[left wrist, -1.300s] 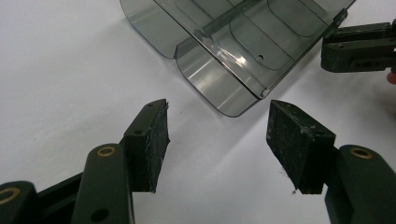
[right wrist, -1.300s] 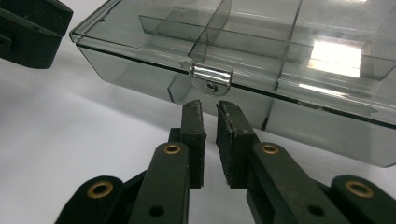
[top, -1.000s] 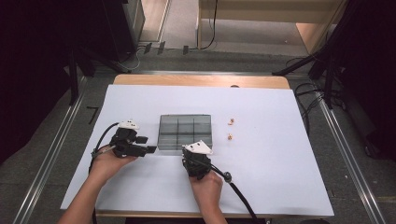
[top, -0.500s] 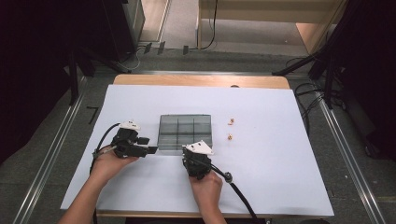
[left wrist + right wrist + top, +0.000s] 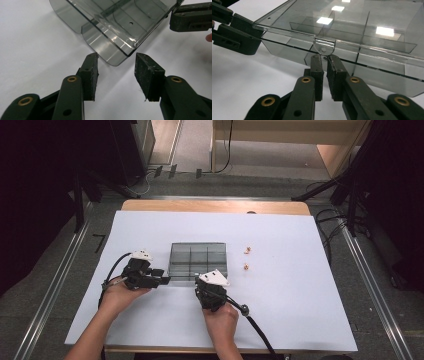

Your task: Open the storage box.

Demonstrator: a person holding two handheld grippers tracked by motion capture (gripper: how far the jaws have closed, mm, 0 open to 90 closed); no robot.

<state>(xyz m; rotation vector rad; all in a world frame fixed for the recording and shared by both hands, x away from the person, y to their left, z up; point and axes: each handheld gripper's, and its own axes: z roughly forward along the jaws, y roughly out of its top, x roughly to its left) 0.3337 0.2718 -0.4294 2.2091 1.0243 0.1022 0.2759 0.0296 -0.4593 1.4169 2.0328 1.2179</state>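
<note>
Closing in on the box corner, my left gripper (image 5: 116, 72) has just been narrowing its jaws; the corner sits at their tips, pads not touching it yet. Hands otherwise same as a sec ago. Clear compartment box (image 5: 198, 261) lies mid-table, long axis left-right, lid slightly lifted. Right gripper (image 5: 325, 58), pressed together, is nearer the front latch tab (image 5: 324, 46), which is straight ahead and just above its tips. I reckon the next move is pushing that tab up while the left braces the corner.

Bright overhead light — dark surroundings
</note>
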